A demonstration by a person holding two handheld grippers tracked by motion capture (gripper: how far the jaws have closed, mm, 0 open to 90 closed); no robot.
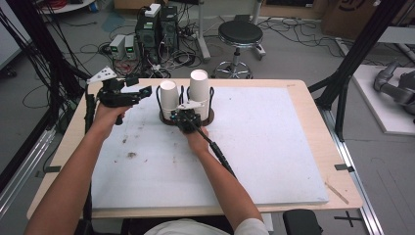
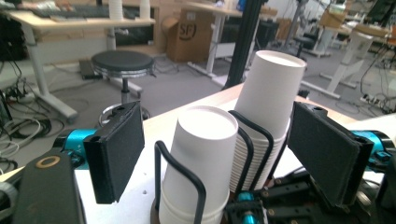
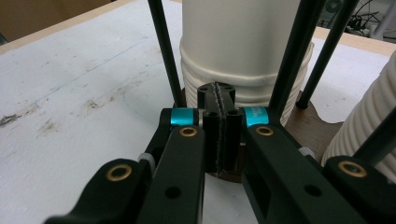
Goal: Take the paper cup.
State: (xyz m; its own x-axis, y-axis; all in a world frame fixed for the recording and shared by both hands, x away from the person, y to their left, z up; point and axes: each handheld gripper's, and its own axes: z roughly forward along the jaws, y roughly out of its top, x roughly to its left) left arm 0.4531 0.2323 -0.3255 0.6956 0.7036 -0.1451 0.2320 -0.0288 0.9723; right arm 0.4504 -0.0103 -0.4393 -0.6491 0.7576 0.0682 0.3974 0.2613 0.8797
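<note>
White table pad [image 1: 274, 147] | right tool [image 1: 187, 119] closed, against cup rack [image 1: 211, 104] base | left tool [image 1: 142, 92] wide, beside cups [image 1: 169, 100]

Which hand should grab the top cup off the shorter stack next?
Probably the left. The left gripper is open, its jaws framing the shorter cup stack. The right gripper is shut, jaws pressed together at the cup holder's base, apparently steadying it.

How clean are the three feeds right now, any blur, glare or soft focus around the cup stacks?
High view: even light, no glare, slightly soft; cup stacks readable. Left gripper view: shorter stack fairly sharp, room behind bright but not blown out. Right gripper view: right gripper with jaws shut is crisp, the stack behind it a little soft.
</note>
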